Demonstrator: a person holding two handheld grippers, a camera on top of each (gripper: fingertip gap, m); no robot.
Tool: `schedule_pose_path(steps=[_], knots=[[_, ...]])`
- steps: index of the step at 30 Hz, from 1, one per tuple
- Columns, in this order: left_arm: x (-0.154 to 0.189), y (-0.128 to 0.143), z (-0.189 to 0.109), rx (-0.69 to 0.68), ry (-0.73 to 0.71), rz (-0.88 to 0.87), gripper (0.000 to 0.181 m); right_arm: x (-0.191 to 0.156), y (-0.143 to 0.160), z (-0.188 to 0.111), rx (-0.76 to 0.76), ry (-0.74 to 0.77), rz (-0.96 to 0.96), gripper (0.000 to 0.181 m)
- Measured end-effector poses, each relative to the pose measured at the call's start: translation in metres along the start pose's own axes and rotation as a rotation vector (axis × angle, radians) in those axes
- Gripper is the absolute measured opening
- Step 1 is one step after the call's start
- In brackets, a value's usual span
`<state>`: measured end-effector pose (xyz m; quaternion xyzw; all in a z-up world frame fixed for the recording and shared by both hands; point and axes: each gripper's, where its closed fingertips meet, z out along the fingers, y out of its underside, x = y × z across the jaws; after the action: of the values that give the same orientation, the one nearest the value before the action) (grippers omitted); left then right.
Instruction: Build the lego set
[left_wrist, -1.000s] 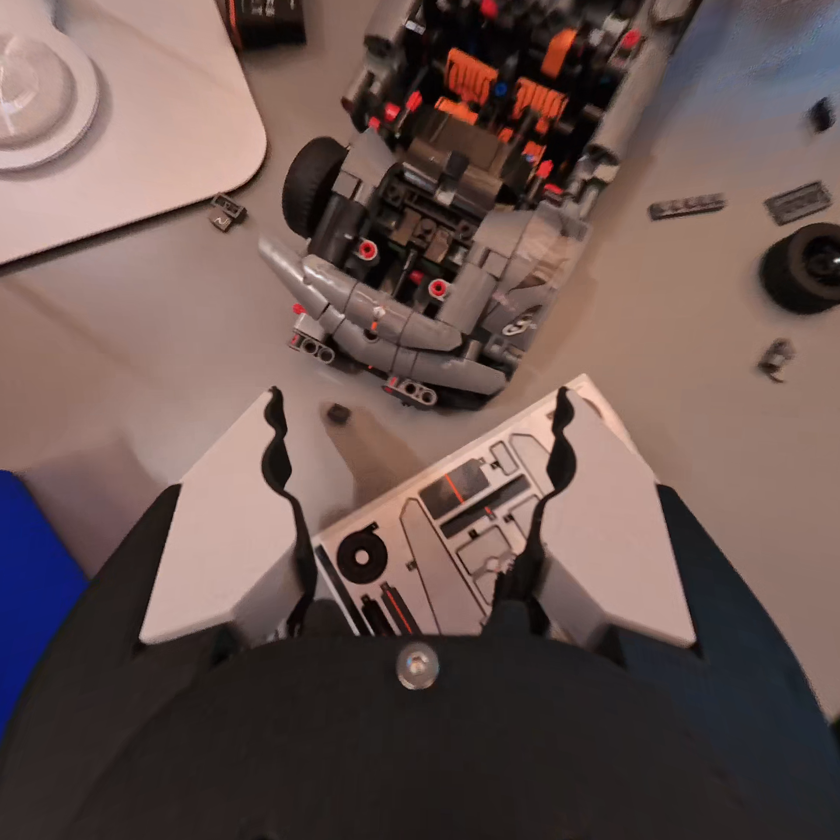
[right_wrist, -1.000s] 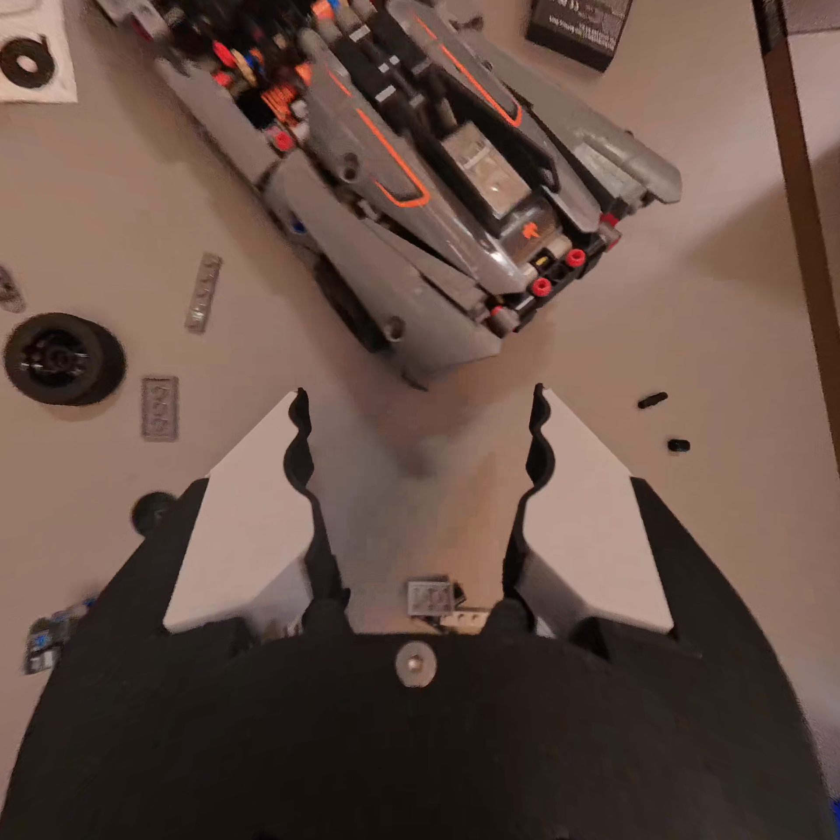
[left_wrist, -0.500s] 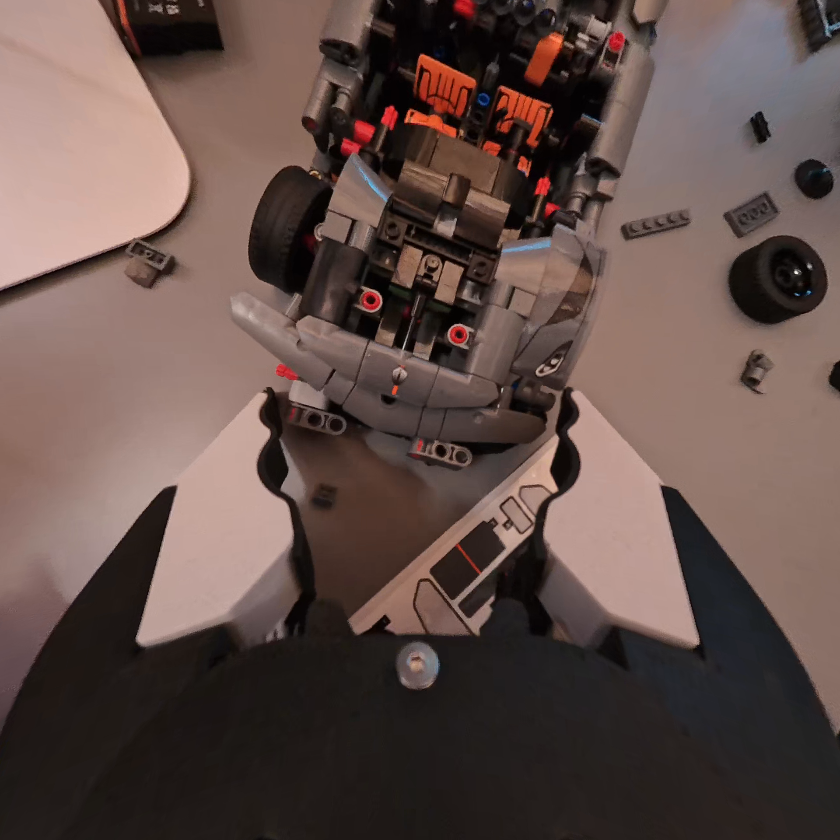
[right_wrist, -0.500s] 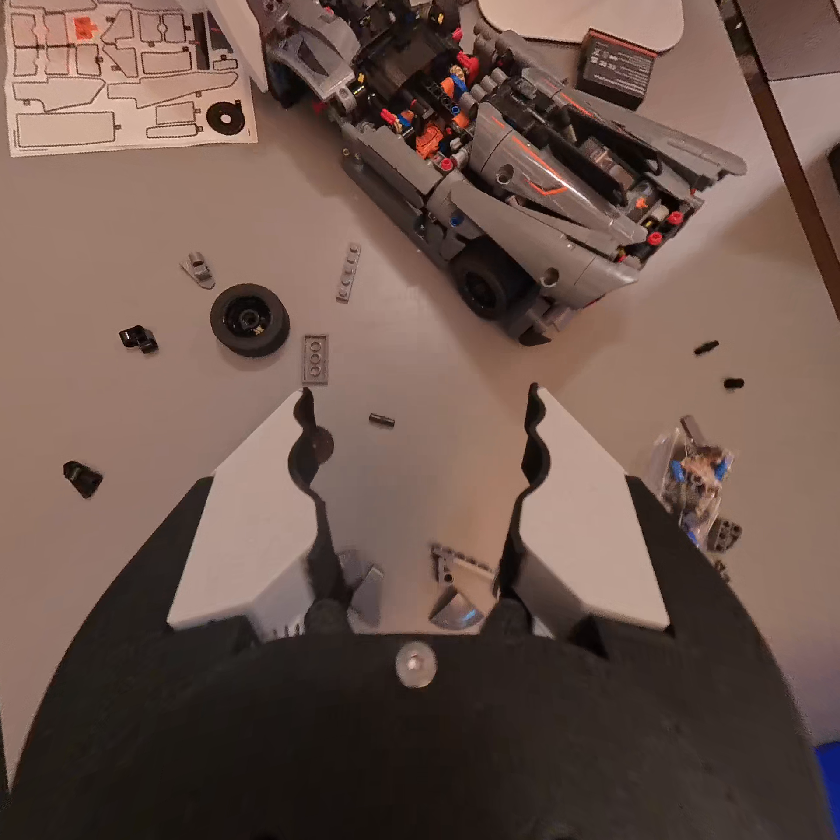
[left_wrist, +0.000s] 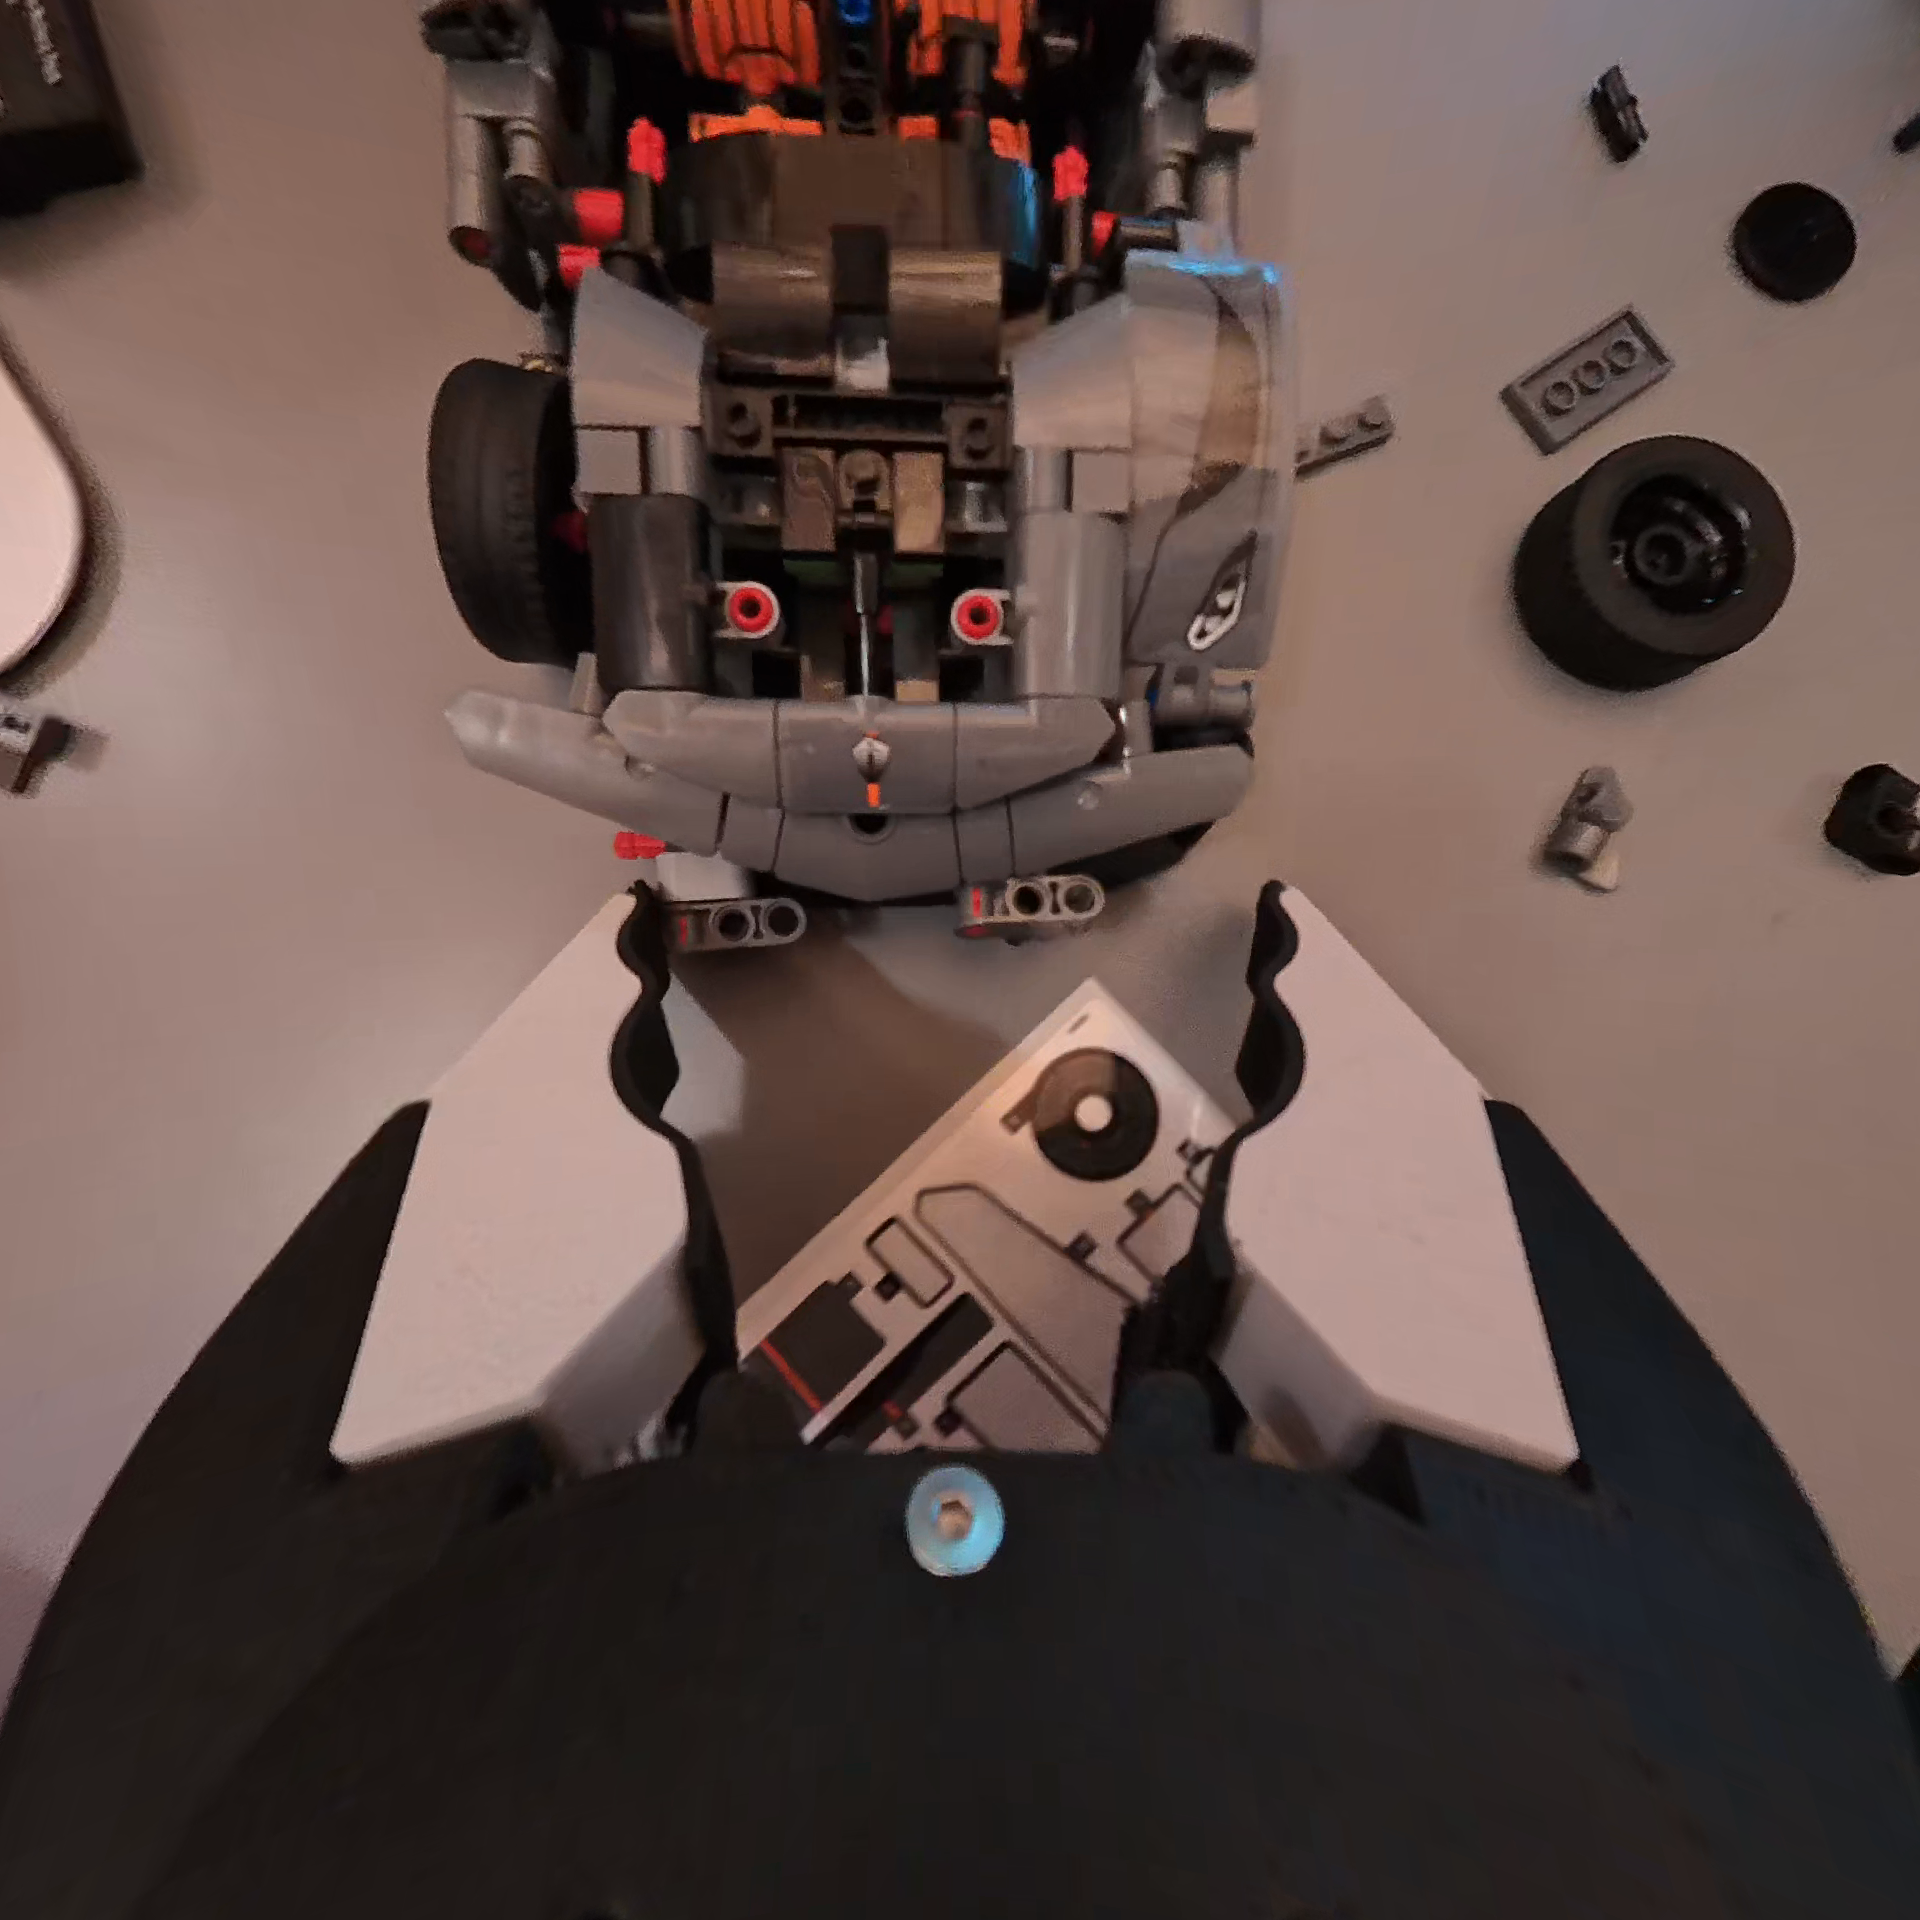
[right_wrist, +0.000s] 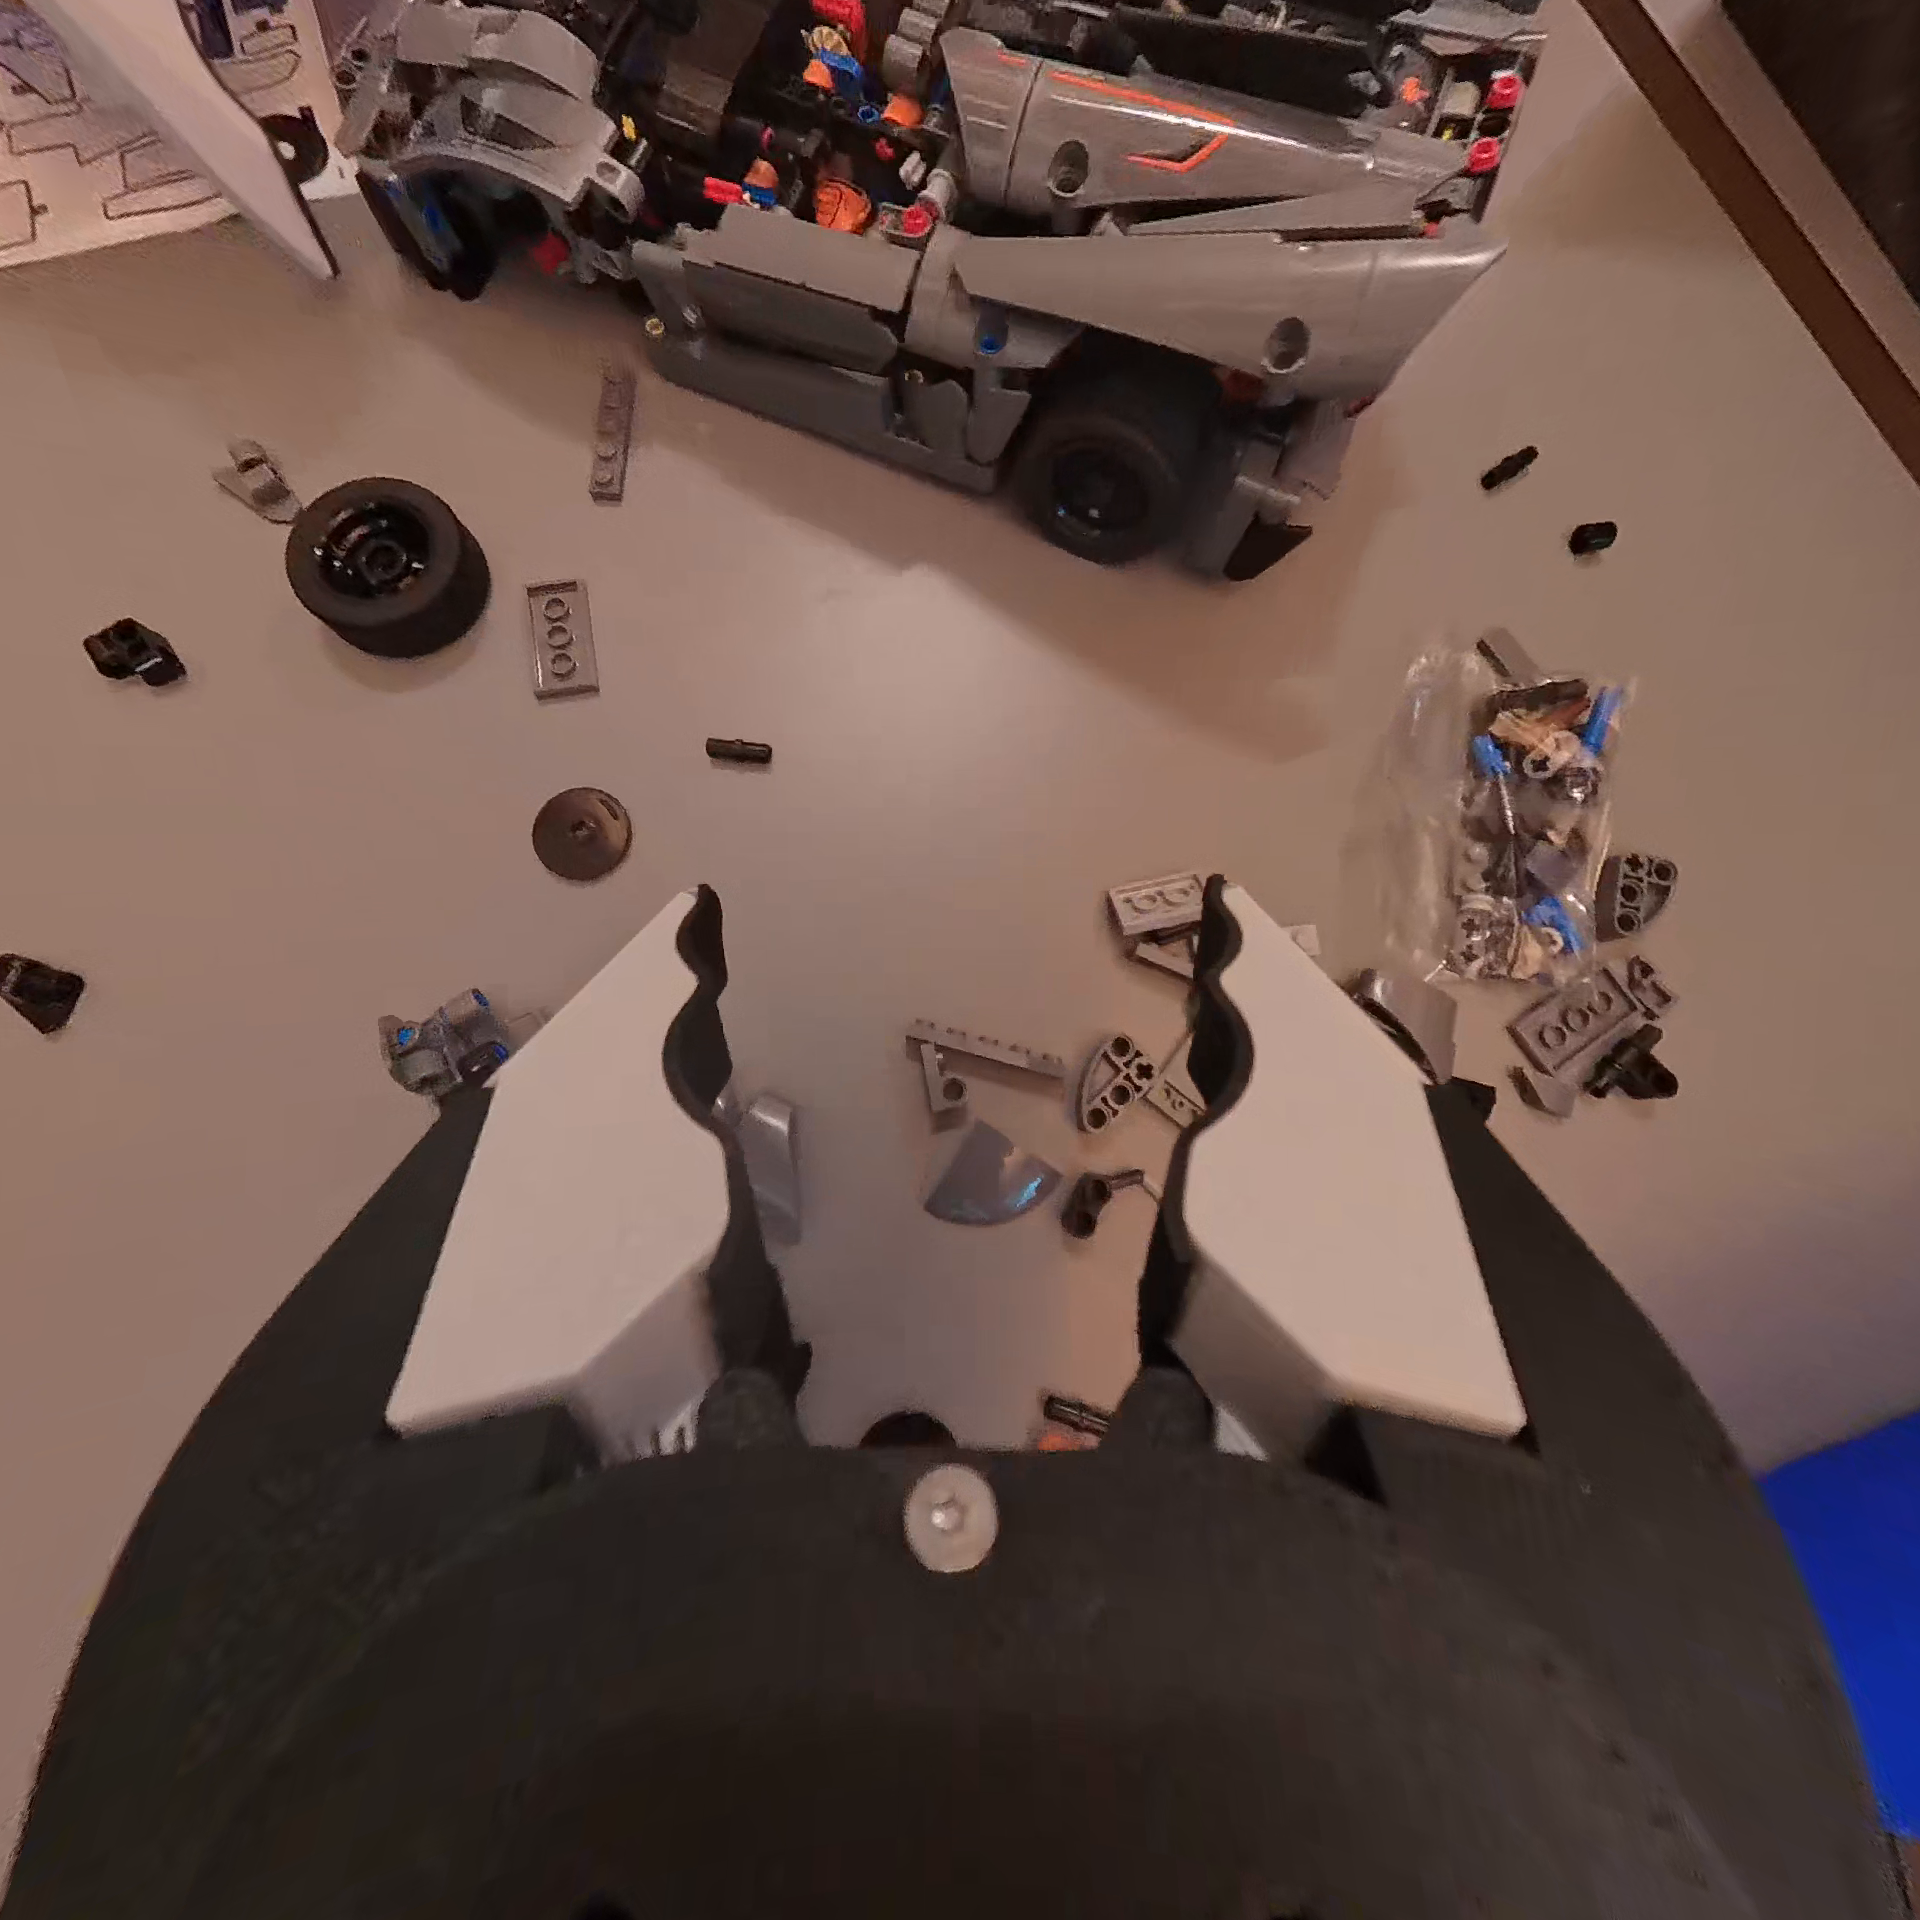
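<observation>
The grey, black and orange lego car (left_wrist: 862, 520) stands on the table with its nose toward my left gripper (left_wrist: 956, 914). That gripper is open and empty, its fingertips just short of the front bumper, above a sticker sheet (left_wrist: 987, 1226). In the right wrist view the car (right_wrist: 1039, 260) shows side-on at the far edge. My right gripper (right_wrist: 961, 899) is open and empty over loose grey pieces, among them a curved panel (right_wrist: 987, 1184) and a thin beam (right_wrist: 987, 1049).
A loose black wheel (left_wrist: 1652, 561) (right_wrist: 387, 566), a grey plate (left_wrist: 1584, 379) (right_wrist: 561, 636) and a black dish (right_wrist: 582, 831) lie beside the car. A clear bag of small parts (right_wrist: 1517, 821) lies on the right. A dark table edge (right_wrist: 1766, 208) runs at the far right.
My left gripper has moved in and squared up to the car's nose. My right gripper has pulled back from the car's rear and now hangs over the loose pieces.
</observation>
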<state>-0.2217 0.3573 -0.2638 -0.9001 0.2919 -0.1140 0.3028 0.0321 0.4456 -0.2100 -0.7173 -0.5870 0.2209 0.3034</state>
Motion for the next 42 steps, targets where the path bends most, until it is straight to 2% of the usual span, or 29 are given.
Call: schedule_pose_path(steps=[6,8,12,17,18,20,24,29,31,32,33,42], knots=[[0.012,-0.007,0.004,-0.018,-0.018,0.028,0.108,0.026,0.007,0.005,-0.048,0.119,0.018,0.088],[0.010,-0.011,-0.007,0.015,-0.006,0.014,0.105,0.045,0.004,0.008,-0.069,0.176,0.042,0.086],[-0.002,-0.030,-0.039,0.137,-0.024,0.016,0.103,0.079,-0.007,0.024,-0.125,0.196,0.079,0.083],[-0.020,-0.045,-0.057,0.209,-0.048,0.026,0.102,0.130,-0.036,0.037,-0.137,0.253,0.119,0.067],[-0.025,-0.048,-0.057,0.217,-0.050,0.023,0.100,0.139,-0.042,0.039,-0.126,0.264,0.132,0.065],[-0.034,-0.054,-0.054,0.229,-0.045,0.009,0.098,0.153,-0.056,0.046,-0.101,0.256,0.161,0.049],[-0.052,-0.062,-0.040,0.225,-0.047,-0.018,0.093,0.171,-0.071,0.078,-0.106,0.188,0.209,0.034],[-0.063,-0.069,-0.025,0.202,-0.023,-0.031,0.091,0.177,-0.076,0.125,-0.143,0.065,0.240,0.015],[-0.070,-0.071,-0.022,0.196,-0.043,-0.024,0.089,0.175,-0.074,0.139,-0.162,0.017,0.243,0.014],[-0.072,-0.071,-0.021,0.200,-0.045,-0.026,0.088,0.174,-0.070,0.143,-0.189,0.007,0.229,0.006],[-0.074,-0.071,-0.020,0.206,-0.041,-0.034,0.088,0.174,-0.068,0.145,-0.202,0.005,0.212,0.000],[-0.078,-0.064,-0.014,0.221,-0.030,-0.062,0.087,0.168,-0.047,0.127,-0.307,0.011,0.126,0.000]])
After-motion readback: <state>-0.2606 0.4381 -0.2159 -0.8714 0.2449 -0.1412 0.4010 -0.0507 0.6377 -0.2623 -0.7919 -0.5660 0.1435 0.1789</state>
